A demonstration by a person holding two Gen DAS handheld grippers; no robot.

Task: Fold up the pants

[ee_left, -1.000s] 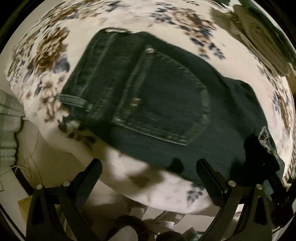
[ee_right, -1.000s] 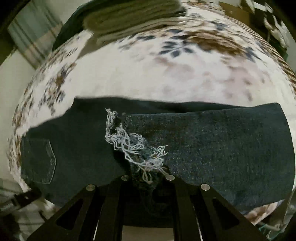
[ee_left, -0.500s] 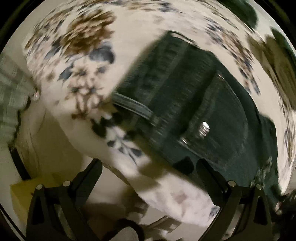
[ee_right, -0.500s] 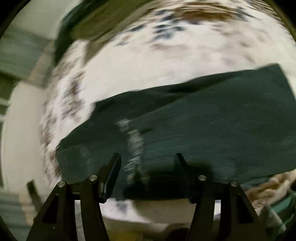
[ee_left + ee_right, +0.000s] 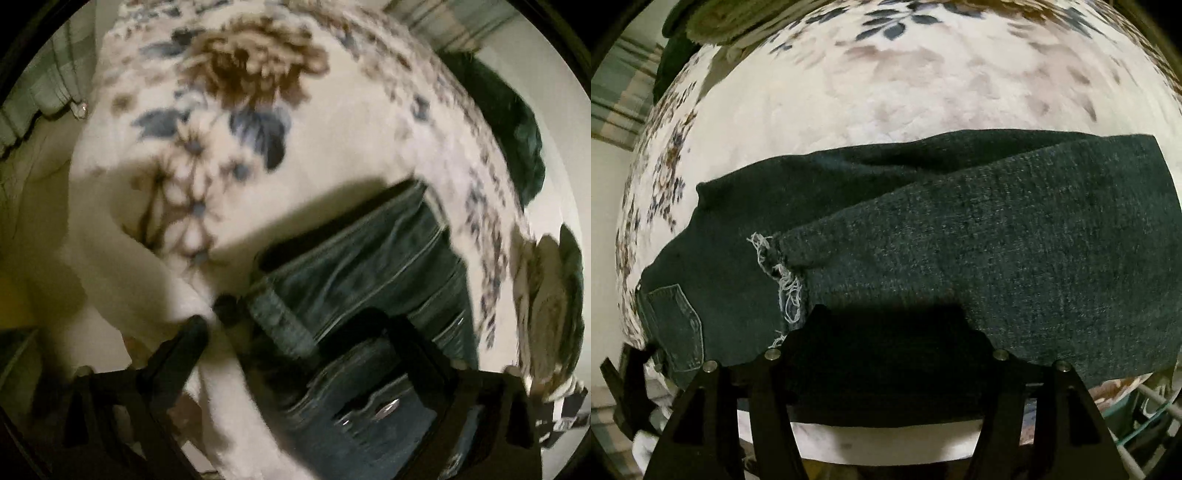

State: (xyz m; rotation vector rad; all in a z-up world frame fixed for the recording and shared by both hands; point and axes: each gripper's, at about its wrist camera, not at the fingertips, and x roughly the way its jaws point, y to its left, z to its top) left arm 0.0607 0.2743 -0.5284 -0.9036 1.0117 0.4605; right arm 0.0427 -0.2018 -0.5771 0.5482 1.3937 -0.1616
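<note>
Dark blue jeans (image 5: 960, 240) lie folded in half on a white floral blanket (image 5: 923, 74), the frayed leg hem (image 5: 786, 280) resting on top near the back pocket (image 5: 676, 325). My right gripper (image 5: 890, 325) is open and empty at the near edge of the jeans. In the blurred left wrist view the waistband (image 5: 284, 325) and a belt loop lie between the fingers of my left gripper (image 5: 295, 332), which is open just over that corner. One right fingertip (image 5: 402, 332) rests over the denim.
A stack of folded clothes (image 5: 546, 302) sits on the blanket at the far side; it also shows in the right wrist view (image 5: 738, 18). A dark green garment (image 5: 517, 140) lies beyond. The bed edge drops off near both grippers. Plaid curtains (image 5: 37, 74) hang behind.
My right gripper has opened and let go of the frayed hem, which now lies on the jeans. My left gripper has swung in over the waistband corner.
</note>
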